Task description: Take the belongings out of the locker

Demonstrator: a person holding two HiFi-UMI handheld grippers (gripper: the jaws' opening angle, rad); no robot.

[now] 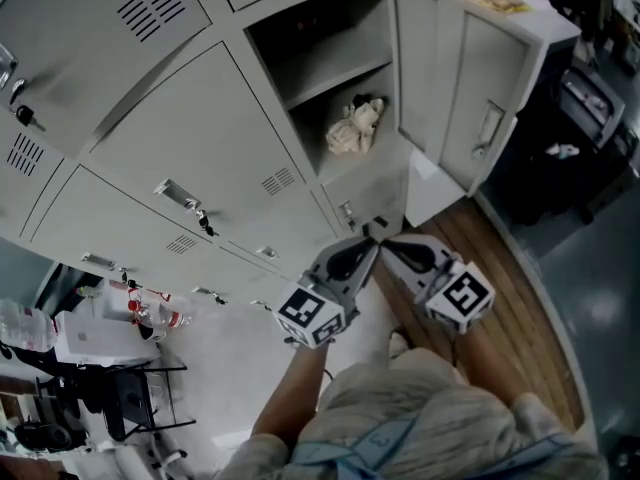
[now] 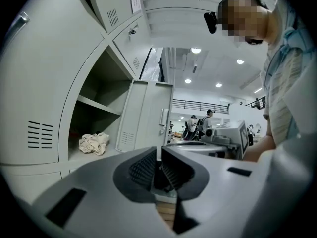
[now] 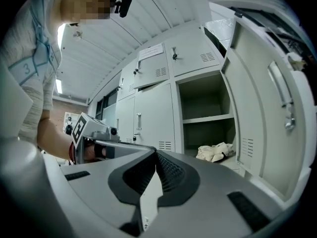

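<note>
We judge the task as barely begun: the open locker (image 1: 320, 28) has its door (image 1: 465, 78) swung wide to the right, but nothing has come out of it yet. The only belonging we can see is a crumpled cloth bundle (image 1: 352, 128). It lies on the floor of the compartment below the inner shelf (image 1: 340, 80), toward the front and right, near the hinge side. The space above the shelf looks bare from where we stand, though we cannot see its far corners. The bundle is pale cream, soft and wrinkled, heaped loosely with folds sticking up; we take it for fabric that will sag and trail when lifted, so a pinch on a thick fold seems wise. The left gripper (image 1: 370, 238) and the right gripper (image 1: 392, 244) hang side by side in front of the lockers, below the open compartment and well apart from the cloth, their tips almost meeting. Each has its jaws pressed together with nothing between them, as both gripper views show. What is left, by our reckoning, is the whole job: spreading a gripper, reaching in, pinching the bundle and drawing it out.
</note>
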